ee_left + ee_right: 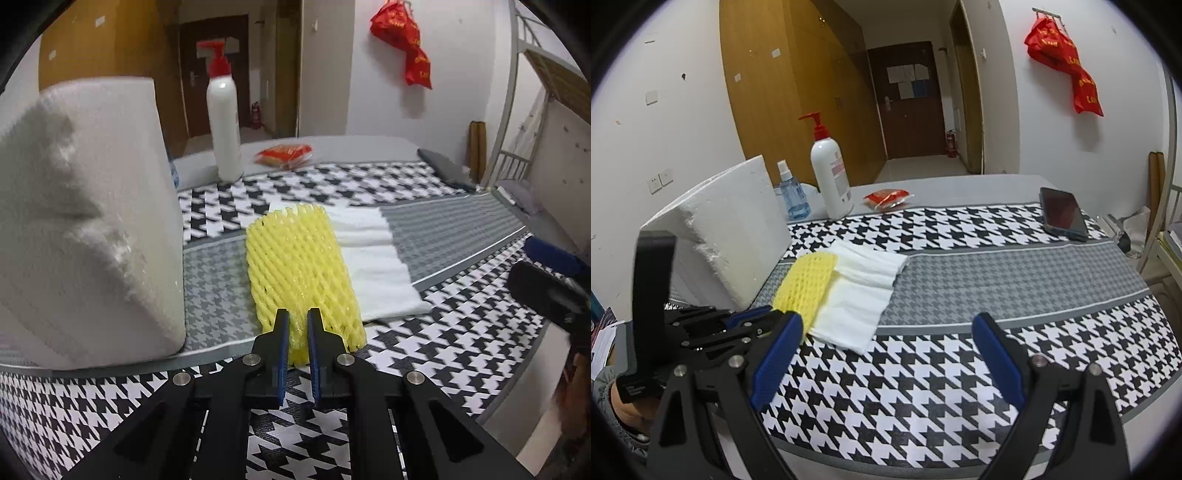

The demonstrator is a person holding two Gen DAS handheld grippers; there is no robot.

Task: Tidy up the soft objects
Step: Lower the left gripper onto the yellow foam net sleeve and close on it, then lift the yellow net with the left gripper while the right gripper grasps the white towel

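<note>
Left gripper (298,314) pinched the yellow foam net (299,266) lying on white folded sheets (373,258).
Only the right wrist view showed the phone (1063,213), spray bottle (792,195) and wide-open, empty right gripper (886,325).

No legible txt from my feeds: red hanging bag (1065,64) print, pump bottle (831,171) label, door (907,99) papers all too blurry.
</note>
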